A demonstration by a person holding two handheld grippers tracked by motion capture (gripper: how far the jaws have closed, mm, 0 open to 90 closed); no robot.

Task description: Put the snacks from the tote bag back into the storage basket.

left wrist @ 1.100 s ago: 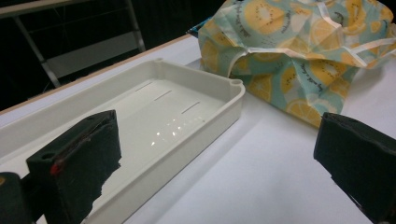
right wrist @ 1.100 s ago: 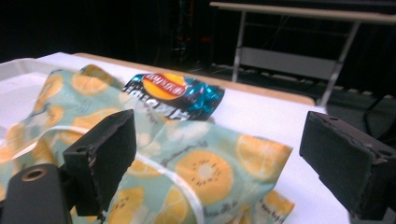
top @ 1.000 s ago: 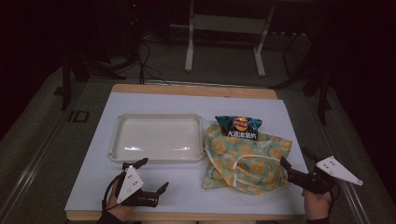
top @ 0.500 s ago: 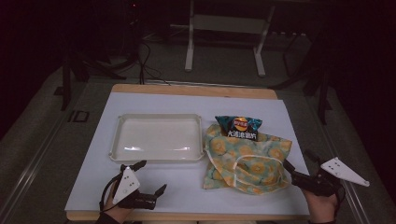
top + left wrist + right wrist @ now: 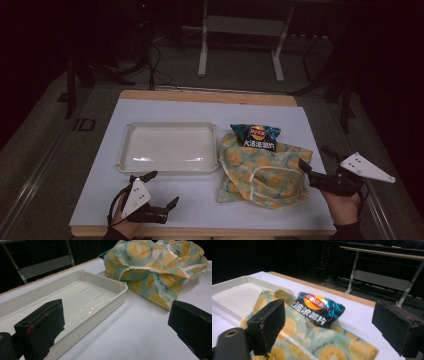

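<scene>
My right claw (image 5: 312, 167) and left claw (image 5: 161, 190) gape empty; tray (image 5: 167, 148) beside cloth bag (image 5: 262, 175), chip packet (image 5: 255, 136) showing Chinese writing.

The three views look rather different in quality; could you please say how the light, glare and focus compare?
High view: dim, room behind nearly black, faint sheen on the white tray. Left gripper view: brightest, small glints on the tray floor, near jaws soft. Right gripper view: dark background, chip bag glossy but readable, fruit-print cloth bag blurred close up.
</scene>
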